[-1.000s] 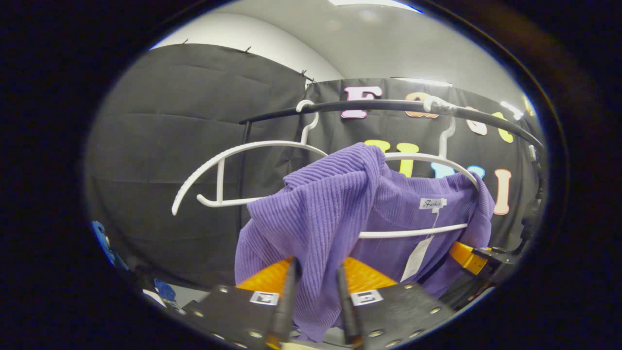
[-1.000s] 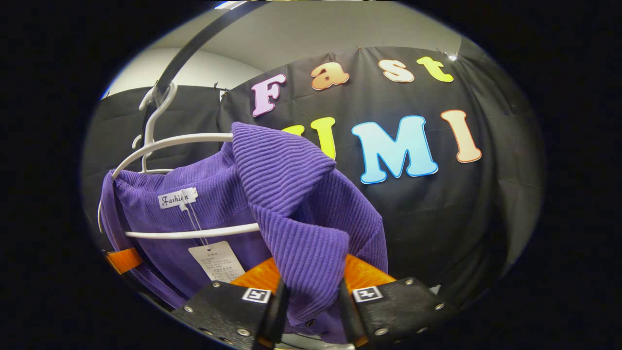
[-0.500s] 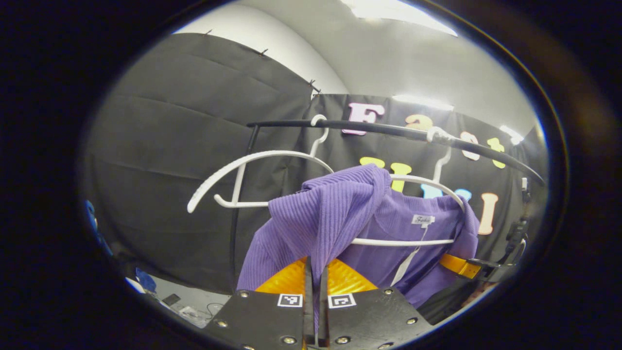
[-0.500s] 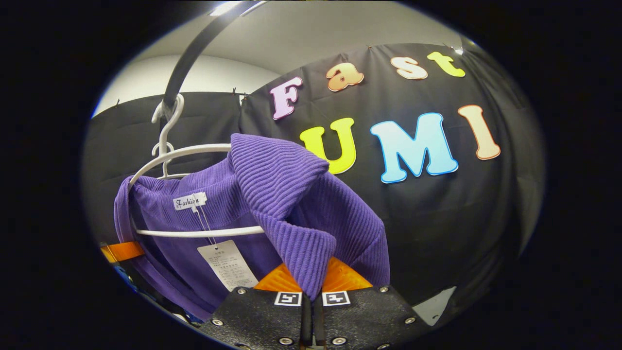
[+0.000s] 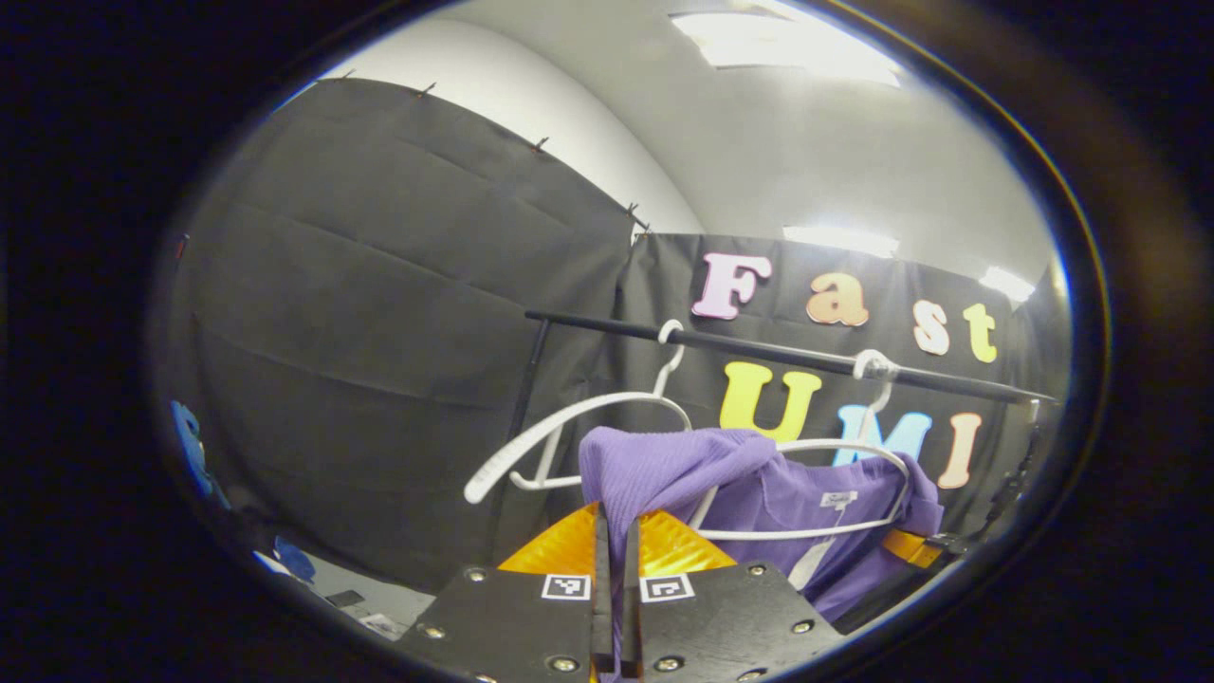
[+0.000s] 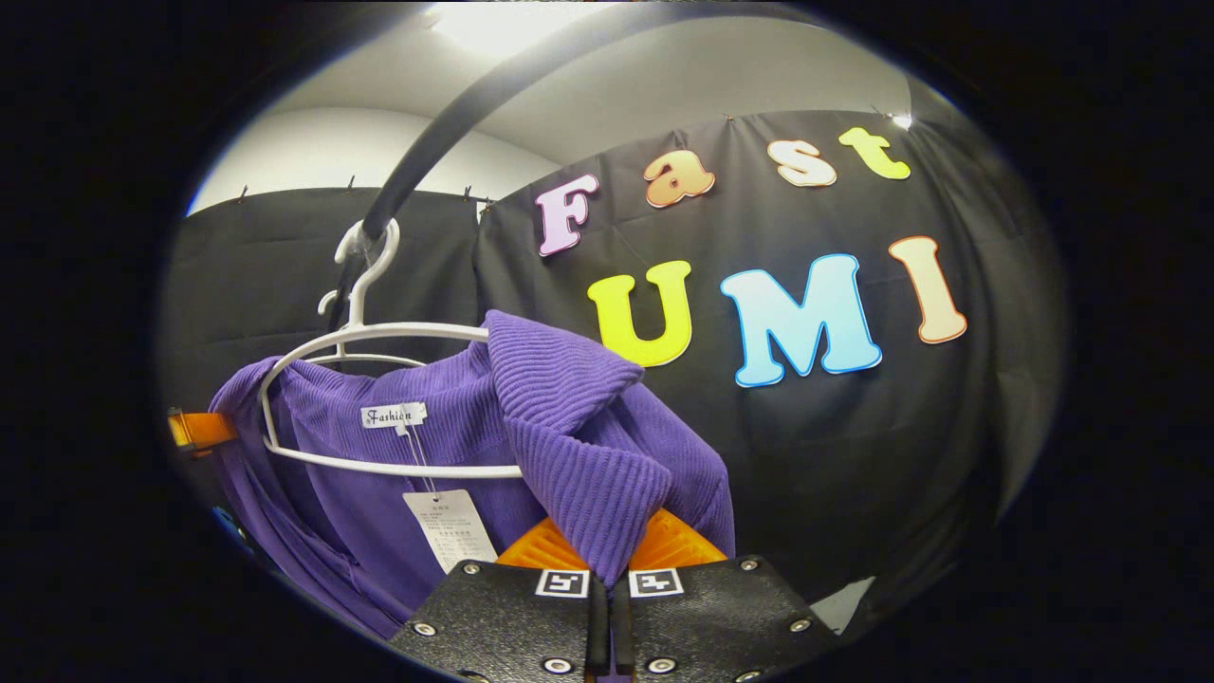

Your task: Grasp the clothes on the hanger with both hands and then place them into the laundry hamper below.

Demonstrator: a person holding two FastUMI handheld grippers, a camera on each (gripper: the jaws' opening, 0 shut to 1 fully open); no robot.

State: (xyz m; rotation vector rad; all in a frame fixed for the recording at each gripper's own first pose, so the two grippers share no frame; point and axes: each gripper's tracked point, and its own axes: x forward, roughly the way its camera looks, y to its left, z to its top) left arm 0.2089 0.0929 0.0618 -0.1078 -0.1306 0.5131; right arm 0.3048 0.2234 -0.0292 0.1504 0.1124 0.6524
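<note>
Both clamped on the purple sweater (image 6: 455, 455): left hand-held gripper (image 5: 615, 579) pinches one shoulder fold, right hand-held gripper (image 6: 607, 588) the other. Sweater's draped on the white hanger (image 6: 379, 334) under the black rail (image 5: 759, 349), looks half slipped off, hard to say.

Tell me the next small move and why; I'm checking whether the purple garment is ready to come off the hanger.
Probably lift both ends up and toward you to slip it off. The left gripper and the right gripper each pinch a fold of the purple garment, but its collar is draped over the white hanger, which hangs on the black rail.
</note>
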